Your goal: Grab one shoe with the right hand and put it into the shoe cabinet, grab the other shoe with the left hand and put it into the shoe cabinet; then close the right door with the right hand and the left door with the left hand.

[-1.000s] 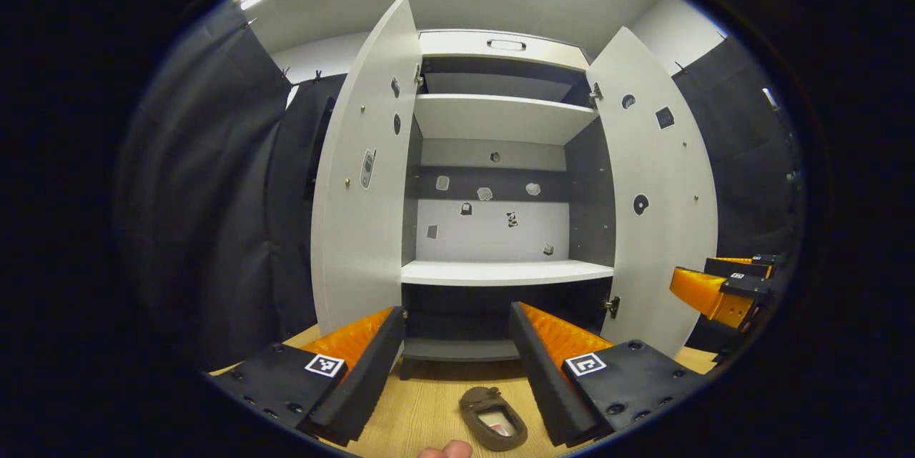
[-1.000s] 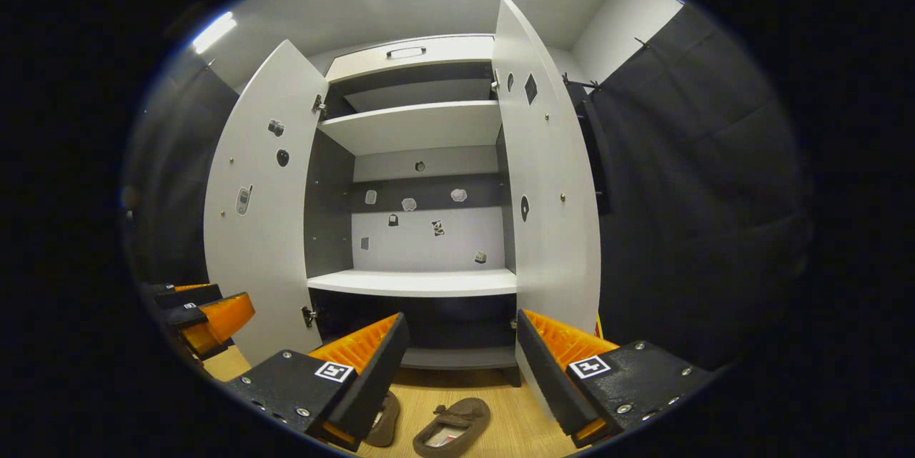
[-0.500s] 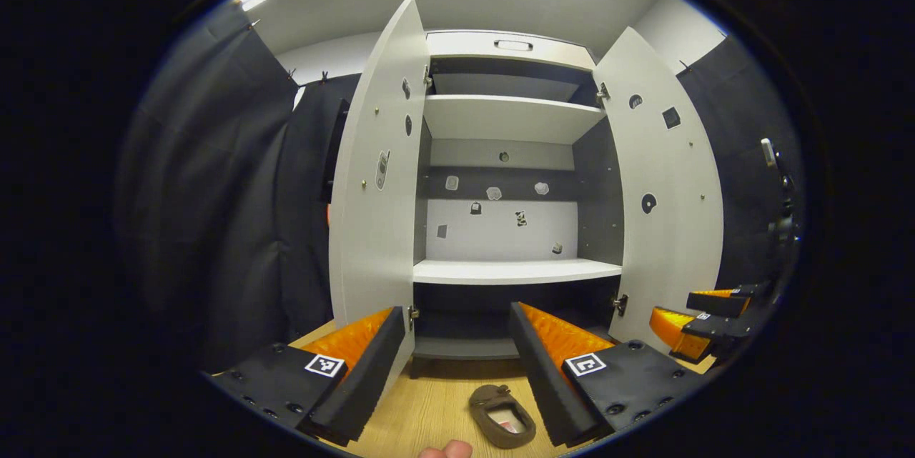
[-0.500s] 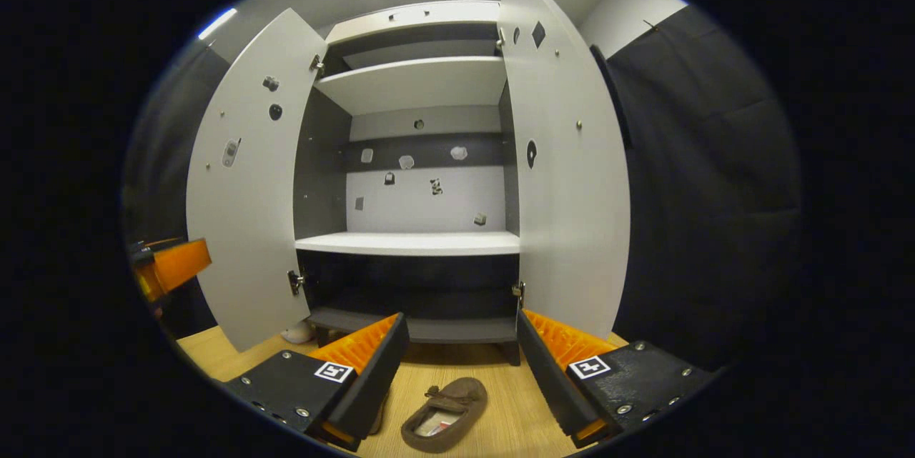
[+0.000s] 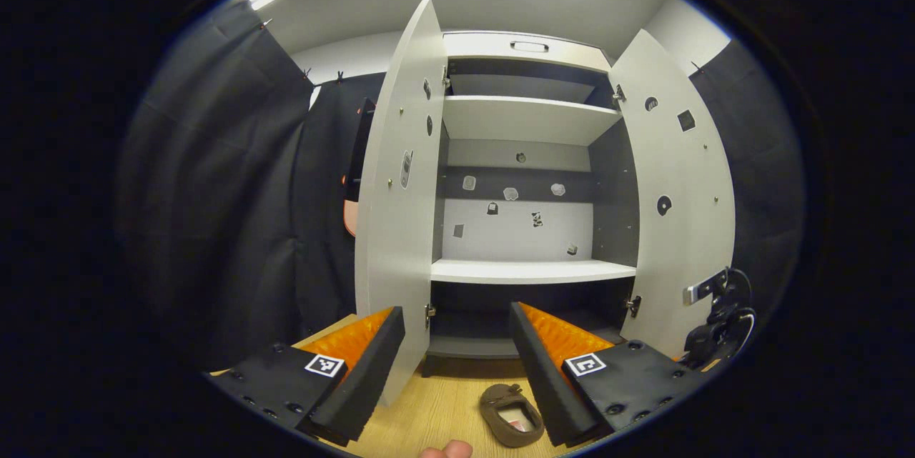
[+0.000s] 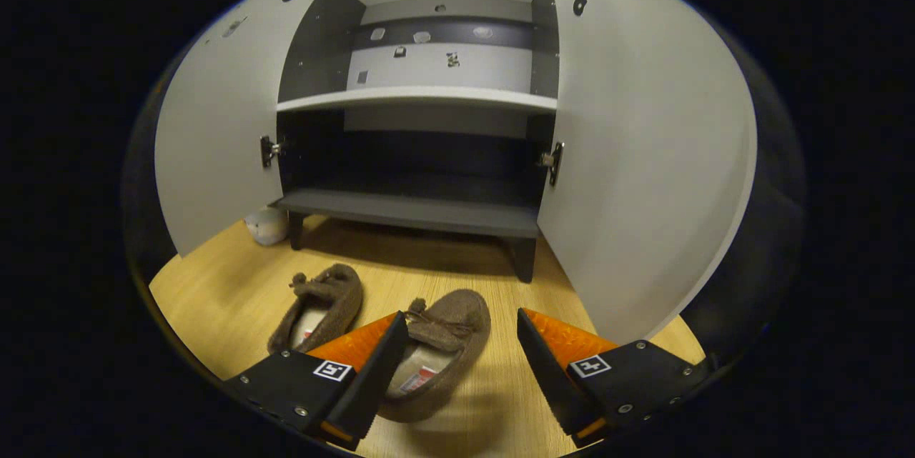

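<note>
Two brown fuzzy slippers lie on the wooden floor in front of the shoe cabinet (image 6: pixel 414 209), whose two white doors stand wide open. In the right gripper view, the right slipper (image 6: pixel 447 340) lies just beyond my right gripper (image 6: pixel 461 317), which is open and low over the floor, its left finger overlapping the slipper's heel end. The left slipper (image 6: pixel 322 304) lies beside it, to the left. In the left gripper view, my left gripper (image 5: pixel 455 311) is open and empty, facing the cabinet (image 5: pixel 529 271), with one slipper (image 5: pixel 511 415) on the floor beneath it.
The left door (image 5: pixel 397 229) and right door (image 5: pixel 679 215) flank the shelves. A small white object (image 6: pixel 266 226) lies by the cabinet's front left leg. Black rig parts (image 5: pixel 722 315) show at the right in the left gripper view. Dark curtains stand on both sides.
My right gripper has tilted down and dropped toward the slippers, so the right slipper now lies between its fingers' line. The left gripper has shifted slightly; the cabinet sits further right in its view.
</note>
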Demonstrator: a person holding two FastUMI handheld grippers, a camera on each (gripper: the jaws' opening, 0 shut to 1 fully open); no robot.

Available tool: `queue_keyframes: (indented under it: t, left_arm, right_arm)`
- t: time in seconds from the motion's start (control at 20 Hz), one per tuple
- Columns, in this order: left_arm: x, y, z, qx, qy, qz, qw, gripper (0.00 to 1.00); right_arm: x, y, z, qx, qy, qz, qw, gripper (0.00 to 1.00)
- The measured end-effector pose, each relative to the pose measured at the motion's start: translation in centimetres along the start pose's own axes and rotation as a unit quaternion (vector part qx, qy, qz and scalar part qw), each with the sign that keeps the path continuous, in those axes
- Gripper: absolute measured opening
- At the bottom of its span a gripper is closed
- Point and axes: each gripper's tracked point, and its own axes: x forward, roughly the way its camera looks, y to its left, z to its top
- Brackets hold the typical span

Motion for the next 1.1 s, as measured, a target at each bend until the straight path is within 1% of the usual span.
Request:
queue_keyframes:
  t: [0.1,0.15,0.2,0.25,0.3,0.35,0.4,0.45,0.5,0.55,0.6,0.65,0.7,0.75,0.8,0.85,0.9,0.95,1.0,1.1]
  left_arm:
    - [-0.2,0.3,-0.2,0.000,0.005,0.010,1.000,0.96]
    - [-0.3,0.4,-0.3,0.002,0.008,0.015,1.000,0.94]
    - [-0.4,0.5,-0.3,0.003,0.011,0.021,1.000,0.96]
    - [-0.5,0.7,-0.3,0.004,0.014,0.026,1.000,0.96]
    - [-0.6,0.7,-0.3,0.004,0.016,0.032,0.999,0.96]
    - [-0.8,0.6,-0.2,0.004,0.017,0.037,0.999,0.99]
    - [-1.0,0.4,-0.2,0.006,0.020,0.038,0.999,0.96]
    - [-1.2,0.1,-0.1,0.010,0.022,0.039,0.999,0.99]
    - [-1.4,0.2,0.1,0.018,0.022,0.048,0.998,0.96]
    - [-1.6,0.1,0.3,0.024,0.021,0.055,0.998,0.99]
    - [-2.0,-0.2,0.4,0.027,0.024,0.062,0.997,0.93]
    - [-2.4,-0.3,0.5,0.027,0.028,0.071,0.997,0.96]
    - [-2.6,-0.3,0.6,0.026,0.031,0.080,0.996,0.96]
    - [-2.8,-0.4,0.7,0.028,0.034,0.089,0.995,0.93]
    - [-3.1,-0.4,0.7,0.030,0.036,0.096,0.994,0.93]
    - [-3.2,-0.6,0.8,0.034,0.034,0.098,0.994,0.94]
    - [-3.1,-1.0,0.8,0.038,0.033,0.097,0.994,0.99]
    - [-3.1,-1.3,0.8,0.043,0.033,0.094,0.994,0.99]
    - [-2.8,-1.7,0.5,0.049,0.033,0.084,0.995,0.96]
    - [-2.0,-2.9,-0.2,0.060,0.032,0.053,0.996,0.96]
  right_arm:
    - [1.8,-0.7,-2.2,-0.006,0.033,-0.010,0.999,0.94]
    - [2.9,-0.9,-3.0,-0.009,0.048,-0.015,0.999,0.94]
    - [3.6,-1.4,-4.1,-0.014,0.071,-0.021,0.997,0.94]
    - [3.9,-1.6,-4.5,-0.005,0.085,-0.016,0.996,0.94]
    - [4.9,-1.9,-4.5,0.005,0.086,-0.021,0.996,0.94]
    - [5.7,-2.3,-4.7,0.002,0.087,-0.024,0.996,0.91]
    - [6.7,-2.5,-5.1,-0.002,0.092,-0.022,0.995,0.90]
    - [7.4,-2.0,-5.5,-0.003,0.096,-0.013,0.995,0.87]
    - [8.0,-1.8,-5.7,-0.007,0.095,-0.006,0.995,0.86]
    - [8.5,-1.6,-5.8,-0.016,0.090,0.000,0.996,0.80]
    - [8.8,-0.9,-6.1,-0.019,0.081,0.013,0.996,0.75]
    - [8.7,-0.7,-6.3,-0.010,0.079,0.015,0.997,0.64]
    - [8.8,-0.9,-6.1,0.002,0.070,0.009,0.998,0.55]
    - [8.9,-0.9,-6.3,0.007,0.072,0.006,0.997,0.49]
    - [8.8,-0.8,-6.1,0.007,0.068,0.006,0.998,0.46]
    - [9.0,-1.0,-5.5,-0.004,0.058,0.006,0.998,0.37]
    - [9.1,-1.2,-5.9,-0.024,0.051,0.001,0.998,0.29]
    - [8.9,-1.0,-5.6,-0.036,0.040,0.008,0.999,0.09]
    - [8.5,-0.5,-5.3,-0.042,0.036,0.013,0.998,0.07]
    - [6.9,-0.3,-3.3,-0.032,0.010,0.015,0.999,0.05]
